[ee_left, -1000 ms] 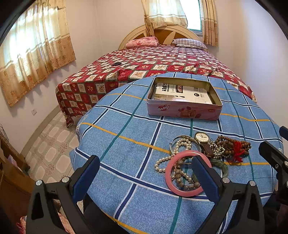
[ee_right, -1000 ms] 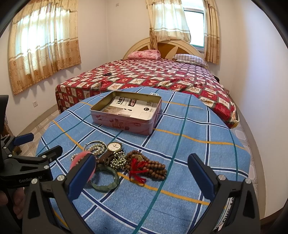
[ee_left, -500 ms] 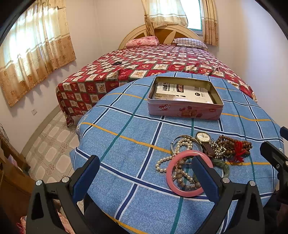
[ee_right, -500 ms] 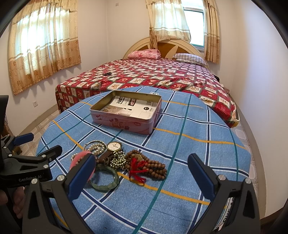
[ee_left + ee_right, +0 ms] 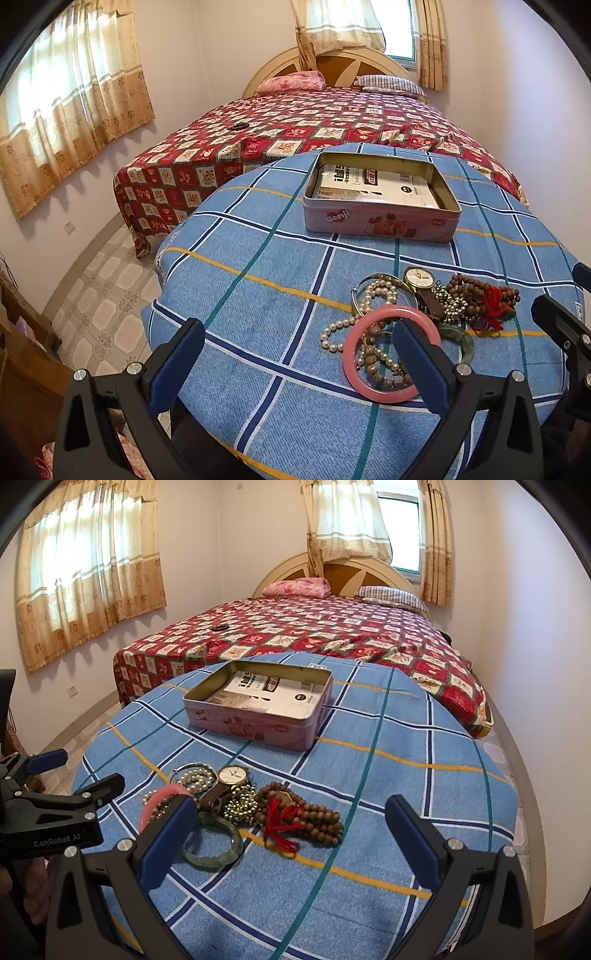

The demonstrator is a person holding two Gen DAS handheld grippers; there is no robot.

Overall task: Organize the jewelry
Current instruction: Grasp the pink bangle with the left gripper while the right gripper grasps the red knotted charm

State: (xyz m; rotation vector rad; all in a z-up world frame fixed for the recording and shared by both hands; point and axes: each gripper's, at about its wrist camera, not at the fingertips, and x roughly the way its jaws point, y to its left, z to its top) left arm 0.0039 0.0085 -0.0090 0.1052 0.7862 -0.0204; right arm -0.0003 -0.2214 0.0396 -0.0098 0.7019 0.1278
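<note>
A heap of jewelry lies on the blue checked tablecloth point(image 5: 258, 302): a pink bangle point(image 5: 352, 373), a pearl string point(image 5: 373, 295), a wristwatch point(image 5: 419, 278), a green jade bangle point(image 5: 212, 856) and brown wooden beads with a red tassel point(image 5: 314, 818). An open pink tin point(image 5: 380, 218) holding a printed card stands behind it. My left gripper point(image 5: 299, 362) is open and empty, its right finger point(image 5: 417, 362) over the pink bangle. My right gripper point(image 5: 291, 842) is open and empty, just in front of the wooden beads.
The round table's edge drops off to a tiled floor point(image 5: 107, 306) on the left. A bed with a red patterned cover point(image 5: 314, 129) stands right behind the table. Walls and curtained windows point(image 5: 88, 568) close the room.
The left gripper has crept slightly forward, so the jewelry and tin sit a little lower in its view. The right gripper has barely moved. Both stay open.
</note>
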